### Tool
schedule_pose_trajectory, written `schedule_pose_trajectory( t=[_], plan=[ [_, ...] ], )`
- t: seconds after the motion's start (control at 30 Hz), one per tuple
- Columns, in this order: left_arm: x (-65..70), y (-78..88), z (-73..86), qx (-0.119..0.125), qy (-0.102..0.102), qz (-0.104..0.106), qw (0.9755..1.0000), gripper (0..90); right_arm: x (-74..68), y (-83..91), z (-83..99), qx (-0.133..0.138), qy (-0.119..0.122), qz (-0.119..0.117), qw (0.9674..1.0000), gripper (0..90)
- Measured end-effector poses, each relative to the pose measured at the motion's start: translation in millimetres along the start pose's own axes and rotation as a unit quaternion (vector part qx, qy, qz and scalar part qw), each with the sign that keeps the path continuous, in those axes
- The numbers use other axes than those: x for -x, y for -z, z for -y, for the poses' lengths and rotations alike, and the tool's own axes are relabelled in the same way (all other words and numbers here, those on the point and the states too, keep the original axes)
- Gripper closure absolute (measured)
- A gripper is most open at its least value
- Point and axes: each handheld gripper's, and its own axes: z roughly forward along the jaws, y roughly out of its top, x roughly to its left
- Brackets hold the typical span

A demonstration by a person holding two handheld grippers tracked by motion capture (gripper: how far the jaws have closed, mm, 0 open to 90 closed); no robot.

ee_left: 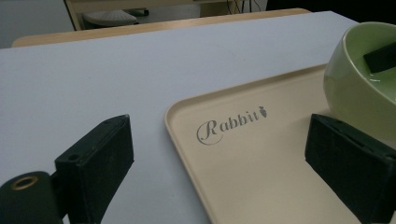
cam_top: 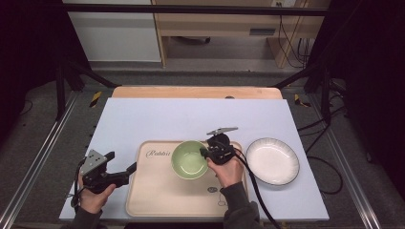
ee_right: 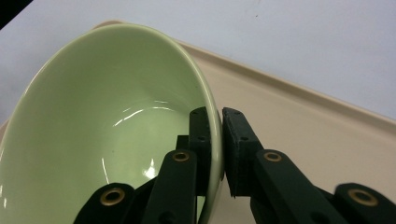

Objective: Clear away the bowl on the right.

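table [cam_top: 143, 114] – pale-blue top | on it: beige tray [cam_top: 157, 191] centre-front – white plate [cam_top: 272, 161] just R of tray

Left gripper [cam_top: 130, 168]: held low in the left hand [cam_top: 93, 194], pointed to the right, jaws spread wide with nothing between them. Right gripper [cam_top: 203, 153]: carried in the right hand [cam_top: 228, 171], forearm entering from the bottom edge, jaws pointed leftward and clamped close together, one pad [ee_right: 201, 135] set either side of a thin rim.
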Motion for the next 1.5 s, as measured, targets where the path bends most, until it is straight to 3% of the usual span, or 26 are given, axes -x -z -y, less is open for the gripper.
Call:
schedule_pose_trajectory(
  t=[0.6, 1.5],
  plan=[
    [0.1, -0.5, 0.3, -0.001, 0.0, 0.0, 1.0, 7.7, -1.4, -21.6, 6.3, -0.027, -0.002, 0.002, 0.9996, 83.1],
    [0.4, -1.0, 0.8, -0.002, -0.002, -0.001, 1.0, 7.7, 4.9, -32.8, 7.4, -0.041, -0.009, -0.003, 0.9991, 83.5]
  ],
)
